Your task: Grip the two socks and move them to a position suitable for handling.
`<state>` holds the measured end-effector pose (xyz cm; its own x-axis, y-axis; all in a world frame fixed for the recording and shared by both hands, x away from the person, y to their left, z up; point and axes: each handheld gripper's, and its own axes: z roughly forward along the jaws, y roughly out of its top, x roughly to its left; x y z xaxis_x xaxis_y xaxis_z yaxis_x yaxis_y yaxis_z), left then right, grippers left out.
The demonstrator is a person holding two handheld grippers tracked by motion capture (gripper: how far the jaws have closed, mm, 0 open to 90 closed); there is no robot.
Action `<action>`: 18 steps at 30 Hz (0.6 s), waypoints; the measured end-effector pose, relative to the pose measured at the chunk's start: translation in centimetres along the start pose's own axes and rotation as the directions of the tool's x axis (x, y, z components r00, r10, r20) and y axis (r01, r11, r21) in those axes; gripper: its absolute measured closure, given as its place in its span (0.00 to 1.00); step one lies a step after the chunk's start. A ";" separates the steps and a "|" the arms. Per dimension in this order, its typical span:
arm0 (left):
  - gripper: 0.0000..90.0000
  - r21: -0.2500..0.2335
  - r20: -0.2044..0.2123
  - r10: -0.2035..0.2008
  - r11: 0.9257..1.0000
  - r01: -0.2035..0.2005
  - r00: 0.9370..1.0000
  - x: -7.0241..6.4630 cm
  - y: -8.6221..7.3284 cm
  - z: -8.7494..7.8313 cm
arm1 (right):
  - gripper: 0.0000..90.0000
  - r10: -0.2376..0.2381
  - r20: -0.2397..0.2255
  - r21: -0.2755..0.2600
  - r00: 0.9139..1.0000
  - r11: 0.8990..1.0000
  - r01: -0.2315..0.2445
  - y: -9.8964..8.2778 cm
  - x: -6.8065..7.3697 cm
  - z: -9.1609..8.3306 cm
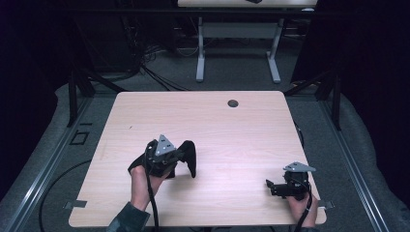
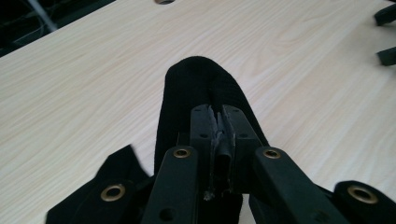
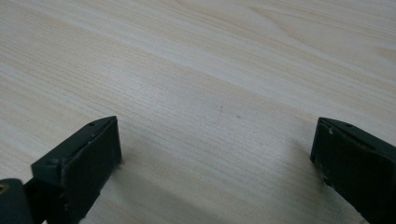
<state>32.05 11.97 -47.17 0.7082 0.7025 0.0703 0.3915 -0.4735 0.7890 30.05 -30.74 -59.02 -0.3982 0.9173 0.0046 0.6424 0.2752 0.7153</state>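
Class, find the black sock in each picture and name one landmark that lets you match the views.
High view: black sock left of centre, draped from the left tool above the table.
Left gripper view: centre, pinched between the shut jaws, hanging down beyond them.
Right gripper view: not in it.
Shared landmark: the pale wood table; its round hole also sits at the left gripper view's top edge.

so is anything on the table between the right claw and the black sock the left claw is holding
Nothing visible. Bare table lies between the open right claw and the black sock, which the left claw has pinched and draped over it.
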 end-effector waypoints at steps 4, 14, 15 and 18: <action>0.93 -0.005 0.047 0.015 1.000 -0.015 0.999 -1.5 0.4 0.6 | 0.01 0.000 0.000 0.000 1.000 1.000 0.000 0.0 0.0 0.0; 0.93 0.069 0.158 0.023 0.997 -0.035 0.987 -4.9 -0.9 5.0 | 0.01 0.000 -0.001 0.000 1.000 1.000 0.000 0.0 0.0 0.0; 0.93 0.079 0.161 0.018 0.996 -0.031 0.987 -5.0 -1.1 5.3 | 0.01 0.000 0.001 -0.001 1.000 1.000 0.000 0.0 0.0 0.0; 0.93 0.104 0.179 0.004 0.994 -0.023 0.984 -5.3 -1.8 6.6 | 0.01 0.001 0.001 -0.001 1.000 1.000 -0.001 0.0 0.0 0.0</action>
<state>31.52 5.59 -52.97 0.8032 0.5945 -0.0370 0.4342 -0.5419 0.7195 30.05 -30.73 -59.02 -0.3972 0.9177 0.0045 0.6422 0.2745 0.7158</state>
